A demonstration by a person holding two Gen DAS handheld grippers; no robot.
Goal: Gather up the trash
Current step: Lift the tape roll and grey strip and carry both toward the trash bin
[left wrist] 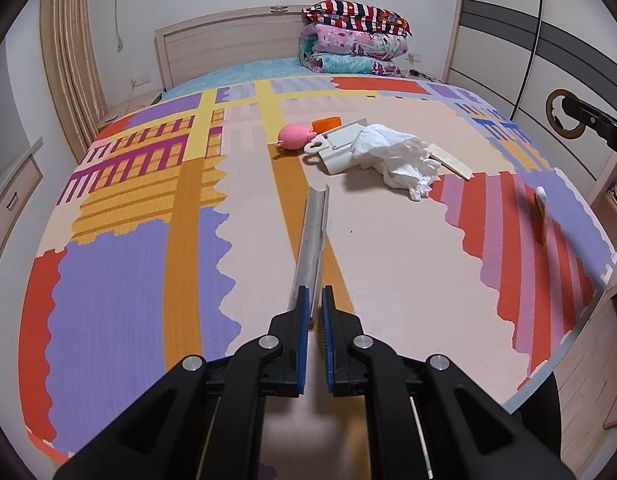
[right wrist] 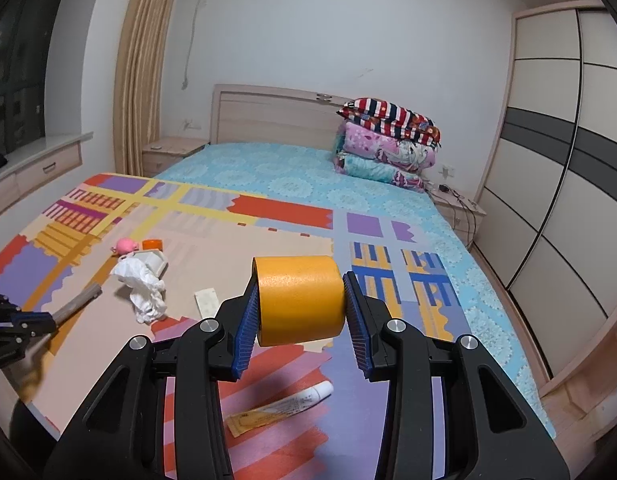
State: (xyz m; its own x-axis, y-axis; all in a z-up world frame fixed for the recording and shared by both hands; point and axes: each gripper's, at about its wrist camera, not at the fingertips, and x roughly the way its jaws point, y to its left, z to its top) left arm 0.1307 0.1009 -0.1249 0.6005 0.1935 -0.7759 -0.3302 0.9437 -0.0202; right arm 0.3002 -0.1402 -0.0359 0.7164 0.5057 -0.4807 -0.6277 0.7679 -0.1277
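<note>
trash is spread over the patterned mat (left wrist: 388,248) on the bed (right wrist: 292,176), and both hands already carry a piece of it. left tool (left wrist: 314,300) is pressed together on the near end of a grey tube (left wrist: 313,236), a long half-split thing that sticks out ahead over the middle of the mat, its far end aimed at the heap; gripped at one end like that it looks ready to be carried off, though it could swing or slip. right tool (right wrist: 299,302) is pinching an orange tape roll (right wrist: 298,300) across its flat sides, pads on both faces, held up clear of the mat near the bed's right edge, which reads as a lifted pick on its way out. left on the mat: crumpled white tissue (left wrist: 392,156) toward the far middle, touching a white plastic box (left wrist: 340,144), with a pink toy (left wrist: 294,136) and a small orange cup (left wrist: 327,123) just beyond, and a flat white strip (left wrist: 452,162) beside the tissue. a squeezed tube of ointment (right wrist: 280,406) lies near the bed's front right corner, under the right tool. containers now: no bin or bag shows in either view, so where the haul goes i cannot tell; whether the white box or the orange cup holds anything is not visible. folded quilts (right wrist: 388,140) are stacked at the headboard, well apart from the mess.
</note>
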